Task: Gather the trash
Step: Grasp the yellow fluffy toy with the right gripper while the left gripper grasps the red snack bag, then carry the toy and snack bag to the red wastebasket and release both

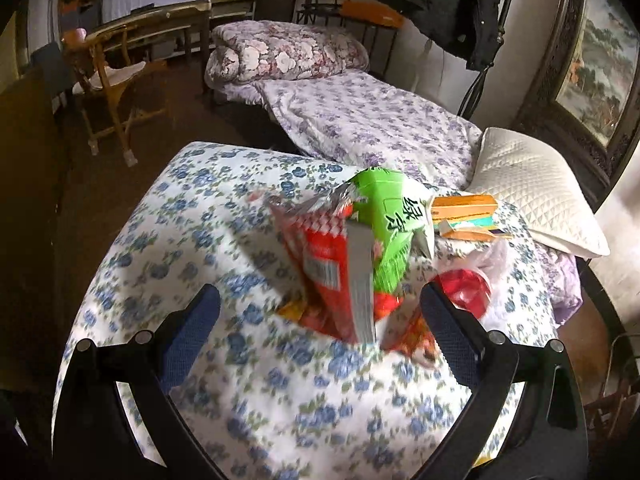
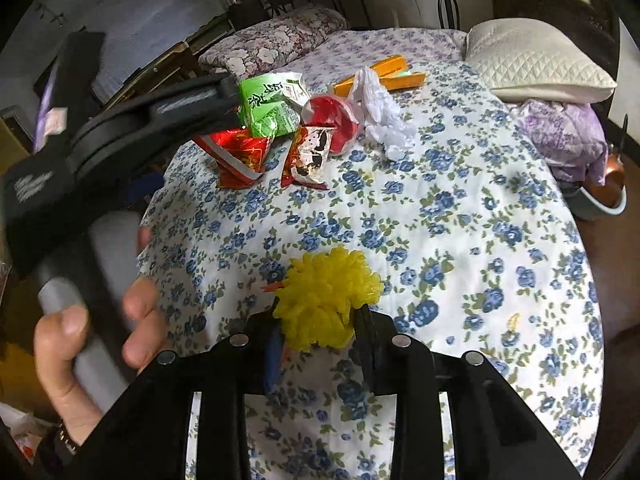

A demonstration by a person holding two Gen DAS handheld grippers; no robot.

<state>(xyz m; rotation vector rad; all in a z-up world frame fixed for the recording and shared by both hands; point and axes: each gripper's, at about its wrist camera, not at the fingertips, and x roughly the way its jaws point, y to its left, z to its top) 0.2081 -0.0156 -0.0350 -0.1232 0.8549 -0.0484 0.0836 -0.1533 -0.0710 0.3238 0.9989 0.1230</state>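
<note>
Trash lies on a bed with a blue-flowered sheet. My left gripper is open, its jaws wide on either side of a red snack wrapper; it also shows in the right wrist view. Behind it sit a green carton, a red lid in clear plastic, a printed snack wrapper, a white crumpled bag and an orange box. My right gripper is shut on a yellow crumpled plastic bag.
A white quilted pillow lies at the bed's far right. A purple-flowered sheet and folded quilt lie beyond. A wooden chair and desk stand on the dark floor at left. A basin sits right of the bed.
</note>
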